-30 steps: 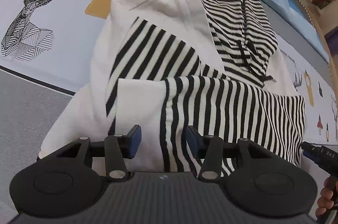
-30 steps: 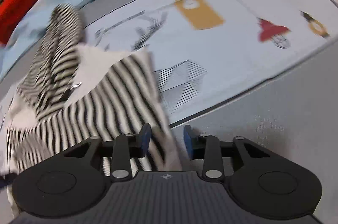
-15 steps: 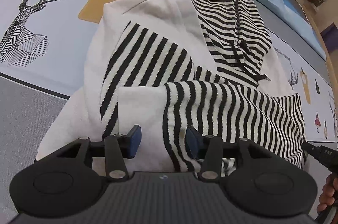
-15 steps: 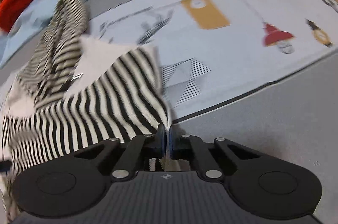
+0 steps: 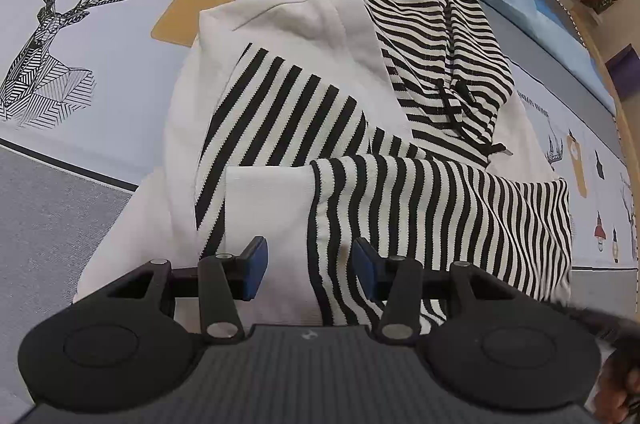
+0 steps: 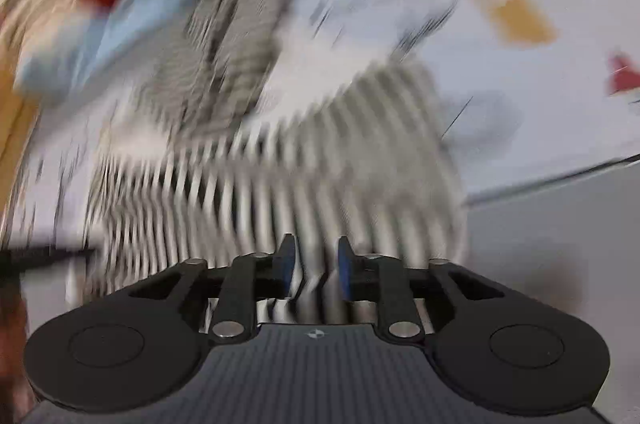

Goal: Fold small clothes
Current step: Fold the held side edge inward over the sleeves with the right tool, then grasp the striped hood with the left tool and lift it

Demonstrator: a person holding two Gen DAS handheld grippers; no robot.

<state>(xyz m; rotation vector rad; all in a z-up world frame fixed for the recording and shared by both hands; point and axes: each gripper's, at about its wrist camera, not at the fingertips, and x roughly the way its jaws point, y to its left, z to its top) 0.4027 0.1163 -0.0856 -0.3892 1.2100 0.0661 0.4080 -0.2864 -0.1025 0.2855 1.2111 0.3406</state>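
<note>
The striped hoodie [image 5: 320,128] lies partly folded on the printed bedspread [image 5: 120,72], its hood [image 5: 436,36] pointing away from me and one striped sleeve [image 5: 440,220] laid across the cream body. The spread lies bare to the left of the cream edge, as far as the deer print [image 5: 44,56] and the yellow bulb tag print [image 5: 198,8]; on the right the sleeve cuff ends near the spread's border.

My left hand-held gripper [image 5: 308,264] hovers at the near hem with its jaws apart, cream cloth and stripes showing between the blue pads [image 5: 256,264].

My right hand-held gripper [image 6: 314,268] is in a heavily blurred view; its jaws stand slightly apart with striped cloth between them.

The lettering above the deer is too small to read surely.
</note>
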